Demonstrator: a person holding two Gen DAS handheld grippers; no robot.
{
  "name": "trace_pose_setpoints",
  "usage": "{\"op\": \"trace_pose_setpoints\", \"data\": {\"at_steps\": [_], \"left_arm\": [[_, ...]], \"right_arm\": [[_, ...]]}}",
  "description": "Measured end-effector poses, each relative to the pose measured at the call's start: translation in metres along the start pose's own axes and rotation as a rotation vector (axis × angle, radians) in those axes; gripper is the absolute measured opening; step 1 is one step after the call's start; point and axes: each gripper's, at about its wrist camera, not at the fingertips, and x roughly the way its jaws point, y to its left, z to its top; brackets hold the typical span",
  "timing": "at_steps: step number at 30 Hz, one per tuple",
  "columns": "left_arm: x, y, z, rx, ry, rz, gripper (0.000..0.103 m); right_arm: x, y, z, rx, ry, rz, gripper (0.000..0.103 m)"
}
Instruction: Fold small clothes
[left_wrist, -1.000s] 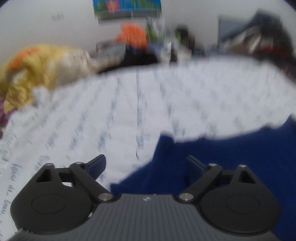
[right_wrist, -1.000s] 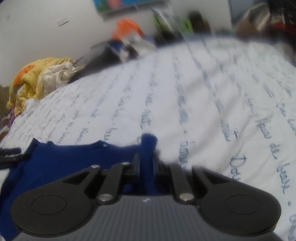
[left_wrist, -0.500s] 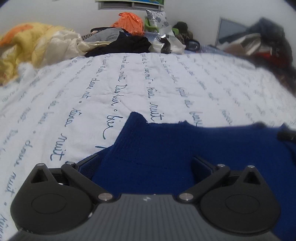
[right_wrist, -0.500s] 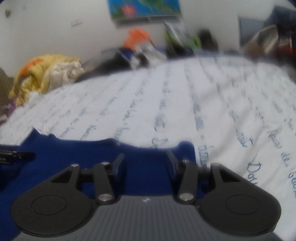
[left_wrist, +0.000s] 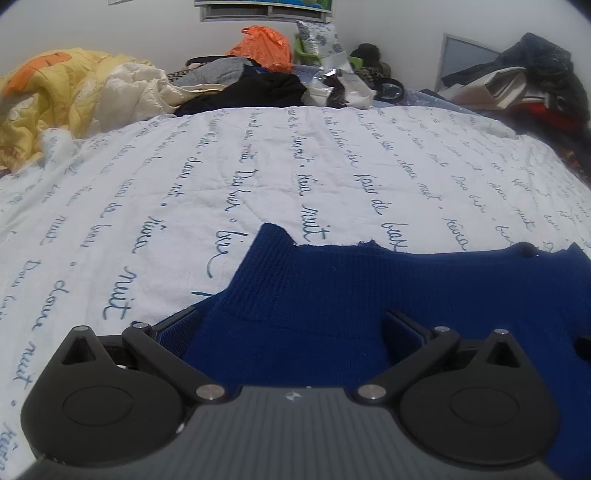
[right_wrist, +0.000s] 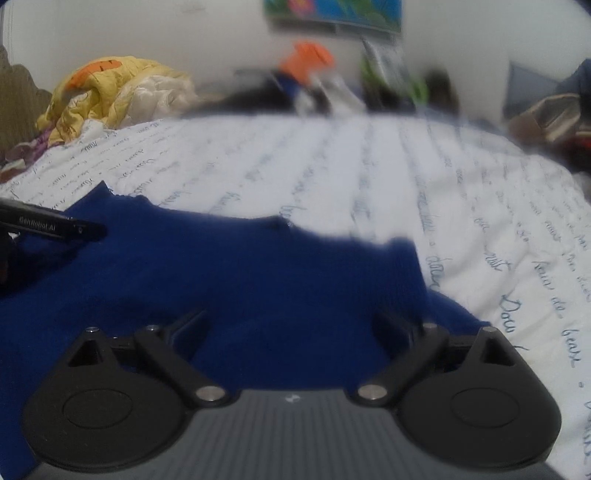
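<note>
While the blue knit garment (left_wrist: 369, 295) is lying spread out on the white bedsheet (left_wrist: 184, 177) with the cursive writing, both tools are sitting right over its near edge. Left gripper (left_wrist: 291, 325) and right gripper (right_wrist: 291, 325) are both gaping wide, fabric lying loose between the fingers, nothing pinched.

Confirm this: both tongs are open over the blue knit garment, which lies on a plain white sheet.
Not quite: the sheet is not plain, it carries blue handwritten script, as the left wrist view shows. Both the left tongs and right tongs are open over the blue knit garment.
</note>
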Motion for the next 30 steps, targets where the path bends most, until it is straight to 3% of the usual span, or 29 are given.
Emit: {"op": "trace_pose_setpoints", "data": {"at_steps": [2, 4, 6, 9, 10, 11, 12, 16, 19, 21, 23, 24, 25, 26, 28, 30], "left_arm": [[-0.019, -0.007, -0.001, -0.012, -0.005, 0.059, 0.1], [-0.049, -0.019, -0.008, -0.026, -0.063, -0.04, 0.103], [-0.064, -0.04, -0.02, 0.021, -0.073, -0.108, 0.103], [-0.057, -0.062, -0.049, 0.151, -0.029, -0.103, 0.103], [-0.06, -0.055, -0.059, 0.137, -0.081, -0.118, 0.103], [-0.059, -0.047, -0.058, 0.117, -0.067, -0.143, 0.103], [-0.059, -0.041, -0.058, 0.114, -0.064, -0.134, 0.103], [-0.057, -0.036, -0.06, 0.109, -0.066, -0.138, 0.103], [-0.056, -0.037, -0.06, 0.098, -0.067, -0.132, 0.103], [-0.057, -0.037, -0.059, 0.096, -0.068, -0.133, 0.103], [-0.057, -0.037, -0.06, 0.098, -0.069, -0.132, 0.103], [-0.057, -0.036, -0.06, 0.098, -0.068, -0.132, 0.103], [-0.059, -0.037, -0.06, 0.1, -0.068, -0.126, 0.103], [-0.063, -0.037, -0.061, 0.101, -0.067, -0.101, 0.103], [-0.078, -0.038, -0.064, 0.076, -0.037, -0.06, 0.103], [-0.096, -0.035, -0.071, 0.061, -0.017, -0.093, 0.103]], "right_arm": [[-0.021, 0.007, 0.002, 0.035, 0.035, -0.035, 0.097], [-0.05, 0.012, 0.0, 0.057, 0.0, -0.024, 0.097], [-0.071, 0.021, -0.006, 0.058, -0.039, 0.043, 0.097], [-0.059, 0.043, -0.024, -0.036, 0.051, 0.069, 0.097], [-0.062, 0.043, -0.037, -0.075, 0.006, 0.063, 0.102], [-0.066, 0.036, -0.048, -0.084, -0.022, 0.076, 0.103], [-0.071, 0.024, -0.052, -0.035, -0.015, 0.105, 0.103], [-0.089, 0.013, -0.064, -0.055, -0.007, 0.087, 0.103], [-0.096, 0.021, -0.046, -0.009, 0.065, 0.029, 0.103], [-0.105, 0.035, -0.04, 0.005, 0.048, 0.062, 0.103], [-0.102, 0.046, -0.05, -0.043, 0.082, 0.107, 0.103], [-0.097, 0.048, -0.062, -0.081, 0.078, 0.089, 0.103], [-0.103, 0.048, -0.075, -0.111, 0.002, 0.102, 0.103], [-0.106, 0.04, -0.078, -0.072, 0.002, 0.123, 0.103], [-0.115, 0.037, -0.079, -0.074, 0.044, 0.098, 0.103], [-0.125, 0.035, -0.082, -0.064, 0.072, 0.088, 0.103]]}}
